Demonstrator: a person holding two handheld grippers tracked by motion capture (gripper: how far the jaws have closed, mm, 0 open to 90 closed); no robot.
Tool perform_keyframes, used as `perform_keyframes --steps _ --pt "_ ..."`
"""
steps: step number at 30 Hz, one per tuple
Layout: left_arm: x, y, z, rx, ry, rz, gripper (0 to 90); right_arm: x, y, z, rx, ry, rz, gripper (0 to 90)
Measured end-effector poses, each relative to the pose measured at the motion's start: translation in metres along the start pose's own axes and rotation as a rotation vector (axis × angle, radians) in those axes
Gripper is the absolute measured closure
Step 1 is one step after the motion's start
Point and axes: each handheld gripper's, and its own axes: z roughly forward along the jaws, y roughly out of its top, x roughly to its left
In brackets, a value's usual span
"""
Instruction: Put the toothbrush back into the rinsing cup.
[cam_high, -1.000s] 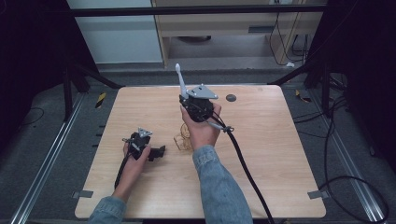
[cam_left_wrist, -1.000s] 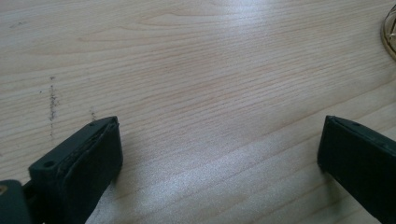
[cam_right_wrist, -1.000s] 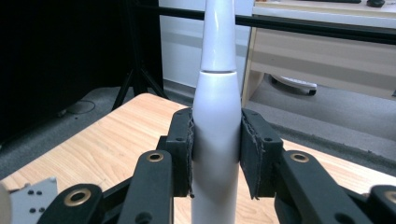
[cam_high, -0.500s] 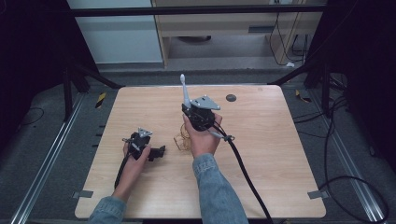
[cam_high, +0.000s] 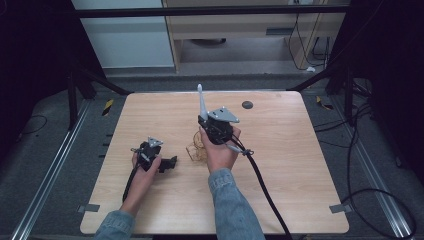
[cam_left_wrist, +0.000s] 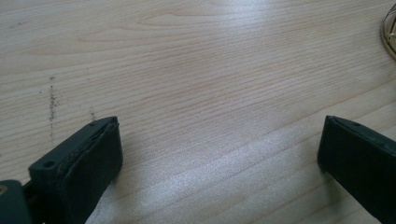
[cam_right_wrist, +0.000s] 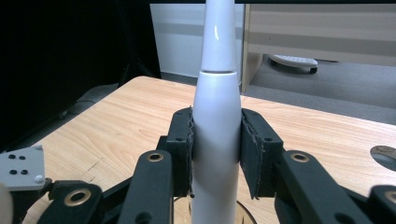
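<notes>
A slim white electric toothbrush handle (cam_high: 201, 102) stands upright, and my right gripper (cam_high: 203, 121) is shut on its lower body. In the right gripper view the two black pads press its sides (cam_right_wrist: 217, 130), and its narrow neck rises out of the top. Just below it stands a clear glass (cam_high: 196, 150), whose rim shows at the bottom (cam_right_wrist: 243, 215). My left gripper (cam_high: 170, 164) lies on the wooden table (cam_high: 300, 150) to the left of the glass. It is open, with bare wood between its jaws (cam_left_wrist: 217, 163). The glass edge (cam_left_wrist: 390, 32) shows at the far right.
A dark round grommet (cam_high: 247, 104) sits in the table's far right part. The right gripper's black cable (cam_high: 265, 185) trails back toward the near edge. Beyond the table are a dark floor, metal rails and a cabinet.
The right hand has come down with the toothbrush handle, nearer the glass. The left hand and its gripper have stayed put.
</notes>
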Motion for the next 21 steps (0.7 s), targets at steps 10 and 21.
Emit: perform_keyframes --steps 10,21 --pt "0.0 0.0 0.0 0.0 -0.002 0.001 0.0 0.001 -0.001 0.002 0.022 0.003 -0.011 66.8" --pt "0.0 0.0 0.0 0.0 -0.003 0.003 0.0 0.002 -0.013 0.007 0.053 0.009 -0.008 66.8"
